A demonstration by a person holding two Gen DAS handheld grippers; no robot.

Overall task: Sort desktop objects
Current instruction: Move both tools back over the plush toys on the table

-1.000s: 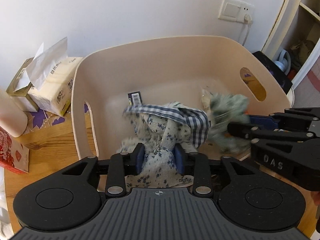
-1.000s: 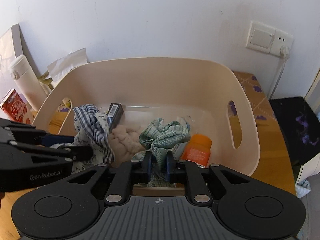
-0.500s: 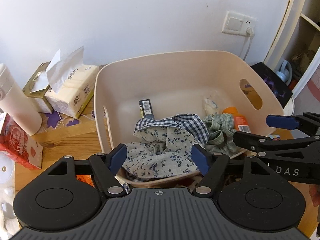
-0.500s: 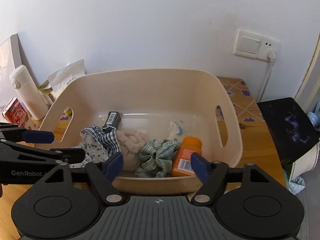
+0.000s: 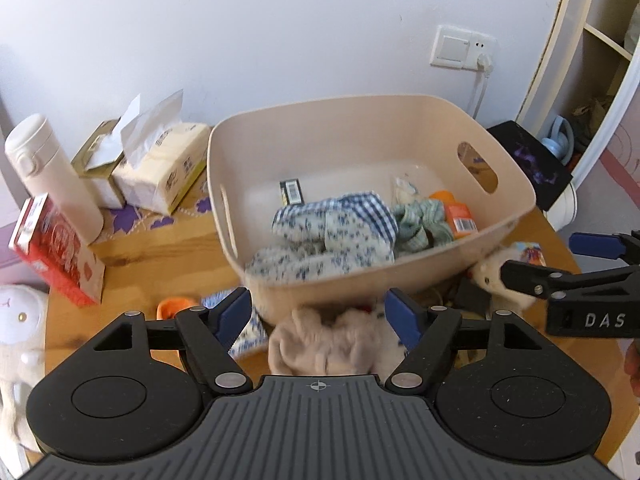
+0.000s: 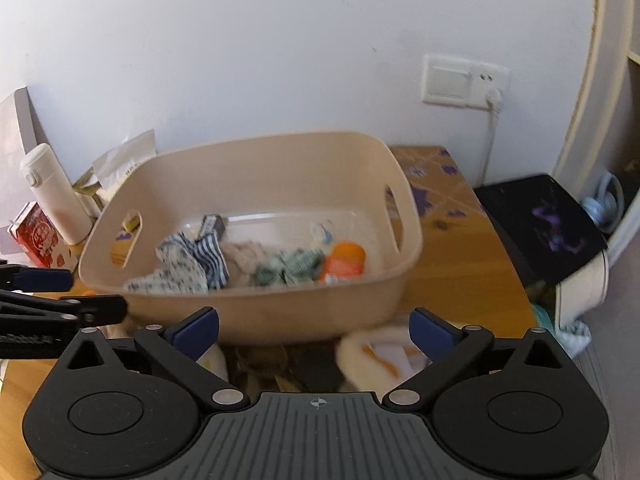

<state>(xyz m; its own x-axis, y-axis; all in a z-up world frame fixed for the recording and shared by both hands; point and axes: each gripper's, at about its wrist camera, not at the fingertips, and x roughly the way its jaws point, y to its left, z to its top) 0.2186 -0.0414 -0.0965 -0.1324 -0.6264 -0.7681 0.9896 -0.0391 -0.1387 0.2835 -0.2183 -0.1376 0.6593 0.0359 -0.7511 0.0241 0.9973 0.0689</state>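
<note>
The wooden desk [image 5: 132, 248] carries a beige storage bin [image 5: 360, 128] with cut-out handles, standing at 12 o'clock from both tools. Inside the bin, a floral-and-gingham cloth [image 5: 320, 236] lies heaped against the near wall; just at its 3 o'clock sits a green checked cloth [image 5: 420, 224], and touching that, further toward 3 o'clock, an orange bottle [image 5: 456, 216] lies on its side. A small black barcoded box [image 5: 290, 192] rests on the bin floor at 11 o'clock from the floral cloth. The left gripper [image 5: 318, 314] is spread wide with nothing between its blue pads; a beige fuzzy cloth [image 5: 324, 340] lies on the desk directly beneath it, outside the bin's near wall. The right gripper [image 6: 316, 330] is likewise released and empty, hovering before the bin over a cream plush item [image 6: 376, 354] at its 5 o'clock. At 9 to 10 o'clock from the bin stand a tissue pack [image 5: 160, 168], a white flask [image 5: 52, 176] and a red carton [image 5: 56, 252].
</note>
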